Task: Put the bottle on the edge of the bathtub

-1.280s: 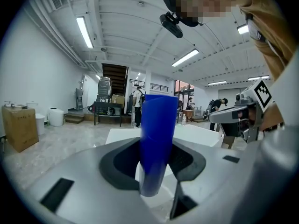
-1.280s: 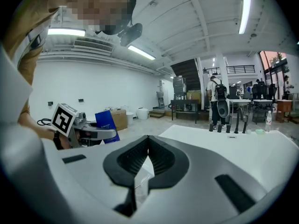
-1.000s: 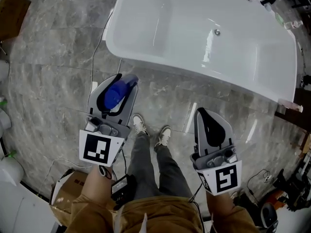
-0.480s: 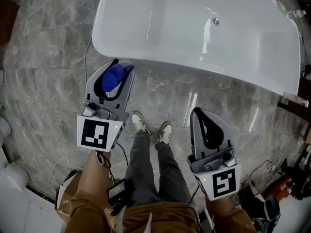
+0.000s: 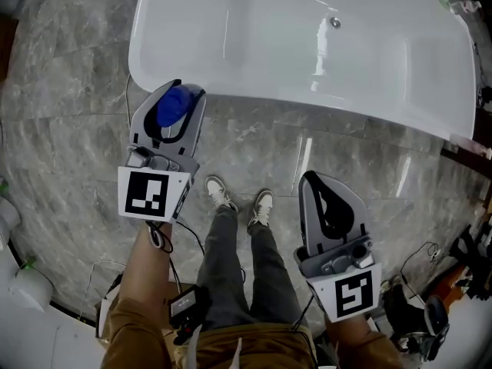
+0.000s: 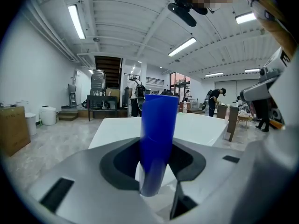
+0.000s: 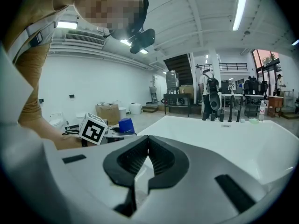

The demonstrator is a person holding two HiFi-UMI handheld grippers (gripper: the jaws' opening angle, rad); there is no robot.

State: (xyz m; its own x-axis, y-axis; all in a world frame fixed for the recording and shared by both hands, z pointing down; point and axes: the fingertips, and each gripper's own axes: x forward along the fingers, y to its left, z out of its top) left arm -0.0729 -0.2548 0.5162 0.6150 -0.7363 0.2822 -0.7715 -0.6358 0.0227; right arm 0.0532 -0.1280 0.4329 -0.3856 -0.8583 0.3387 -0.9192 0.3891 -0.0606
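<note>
Setting: a large open hall of workshop or test-space type, not a home bathroom.

- A white freestanding bathtub (image 5: pixel 307 44) stands alone on a grey marble-pattern tile floor (image 5: pixel 69 114), with no walls close around it.
- Above the bathtub, a bare white beamed ceiling carries long tube lights (image 6: pixel 77 21).
- Beyond the bathtub's far end, a dark staircase (image 6: pixel 108 64) rises to a railed upper level (image 7: pixel 233 67).
- To the bathtub's side, a cardboard box (image 6: pixel 13 129) stands on the floor.
- Behind the bathtub, people (image 6: pixel 216 99) stand among tables and equipment.
</note>
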